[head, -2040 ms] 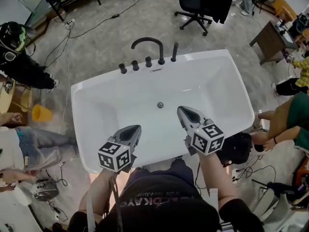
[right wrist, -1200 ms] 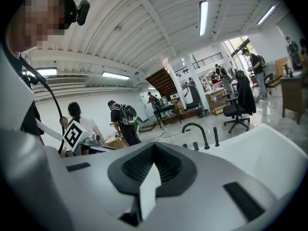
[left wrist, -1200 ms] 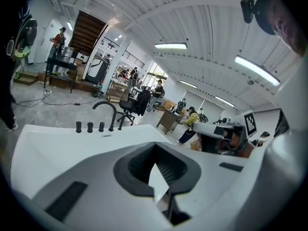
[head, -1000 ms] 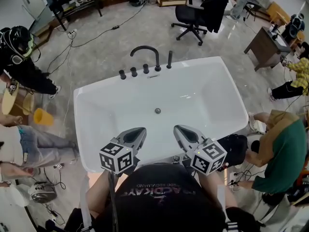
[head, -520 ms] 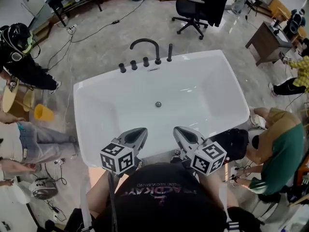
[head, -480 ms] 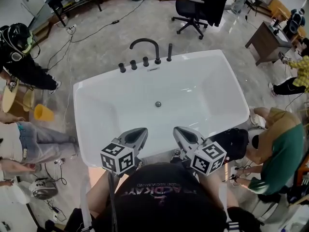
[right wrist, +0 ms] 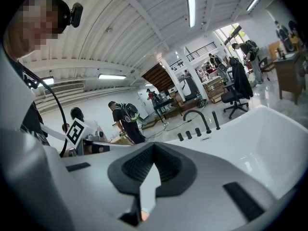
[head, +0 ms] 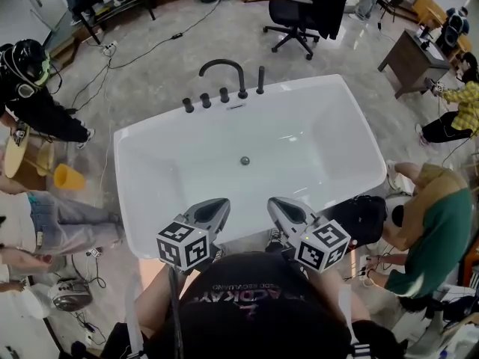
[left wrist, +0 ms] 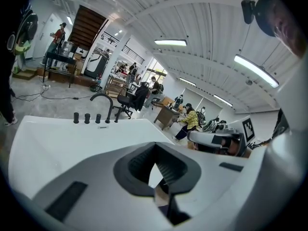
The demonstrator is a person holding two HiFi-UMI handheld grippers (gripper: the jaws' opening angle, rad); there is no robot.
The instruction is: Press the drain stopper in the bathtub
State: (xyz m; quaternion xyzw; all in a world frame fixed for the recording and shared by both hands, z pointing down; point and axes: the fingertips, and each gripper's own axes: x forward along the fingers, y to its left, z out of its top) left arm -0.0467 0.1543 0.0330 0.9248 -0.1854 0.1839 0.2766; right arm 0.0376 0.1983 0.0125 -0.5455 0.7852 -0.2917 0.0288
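The white bathtub (head: 352, 118) fills the middle of the head view. Its small round metal drain stopper (head: 245, 160) sits in the tub floor. A black arched faucet (head: 222, 72) with several black knobs stands on the far rim. Both grippers hover over the near rim, well short of the stopper. My left gripper (head: 215, 203) is shut with nothing in it, and so is my right gripper (head: 275, 202). The left gripper view has my left gripper (left wrist: 155, 150) pointing across the tub (left wrist: 57, 138) toward the faucet (left wrist: 102, 101). Beyond my right gripper (right wrist: 154, 149) in its own view lie the tub (right wrist: 269, 129) and faucet (right wrist: 195, 115).
A black office chair (head: 303, 10) stands beyond the tub, with a desk (head: 408, 51) at the far right. People stand at the left (head: 34, 96) and crouch at the right (head: 438, 230). A yellow bucket (head: 67, 176) and cables lie on the floor at the left.
Both grippers drew back from over the tub to its near rim, the right one farther. In the last half second they hardly moved.
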